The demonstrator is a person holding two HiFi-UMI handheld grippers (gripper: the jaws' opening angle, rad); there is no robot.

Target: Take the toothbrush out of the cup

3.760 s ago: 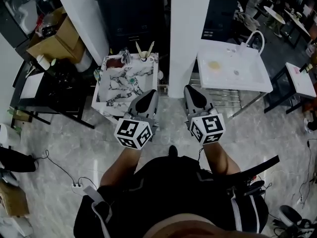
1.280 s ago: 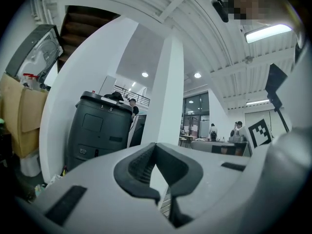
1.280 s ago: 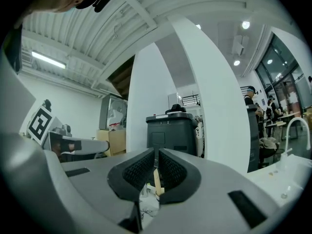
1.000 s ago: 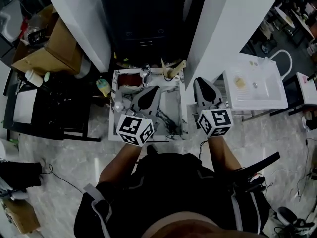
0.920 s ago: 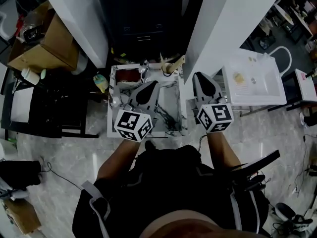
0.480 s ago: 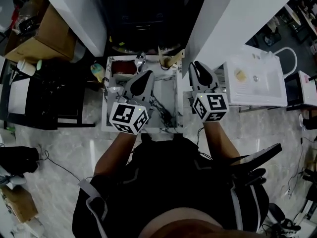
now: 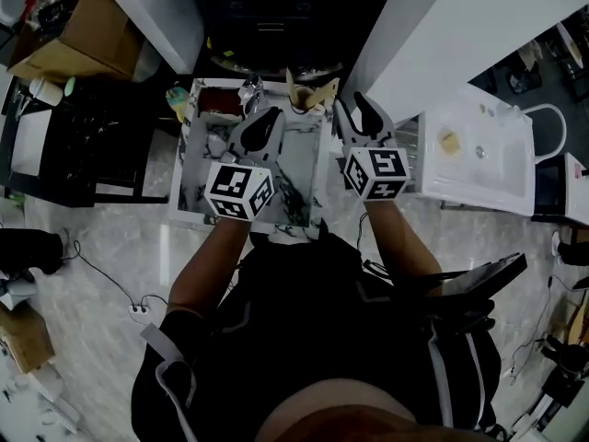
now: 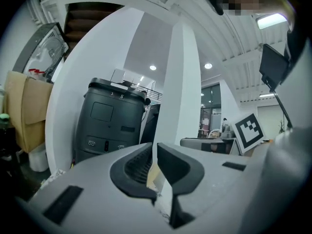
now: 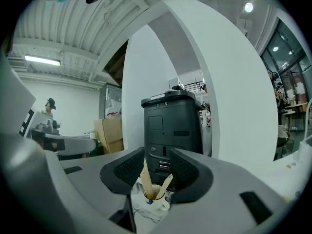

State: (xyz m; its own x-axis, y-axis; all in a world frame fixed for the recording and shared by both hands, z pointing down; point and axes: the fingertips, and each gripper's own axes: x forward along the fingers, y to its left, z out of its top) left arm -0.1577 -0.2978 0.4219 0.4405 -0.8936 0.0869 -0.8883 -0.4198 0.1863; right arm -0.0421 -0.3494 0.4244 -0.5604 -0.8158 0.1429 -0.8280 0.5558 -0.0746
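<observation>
Both grippers are held level over a marble-patterned counter [image 7: 296, 155]. The cup [image 7: 309, 101] is seen at the far edge of that counter, just ahead of the two grippers, with two wooden toothbrushes [image 9: 145, 177] standing in it, their handles leaning apart.

The right gripper [image 7: 352, 109] is held wide: its jaws have just been opening. In the right gripper view the cup and the toothbrushes are framed in the gap between them, a little way ahead and touched by neither pad. The left gripper [image 7: 268, 115] is kept narrow, with only a thin slit left between its jaws; these too have just been opening slightly, and nothing is gripped by them.

No brand name or readable word is offered by any view. Black-and-white square markers [image 7: 237, 191] are carried on the cube of each gripper. A black cabinet [image 9: 170, 126] is seen behind the cup, and the pale marks on its top edge are too small to be read. A white sink [image 7: 474, 159] is set to the right and a cardboard box [image 7: 87, 35] to the left.
</observation>
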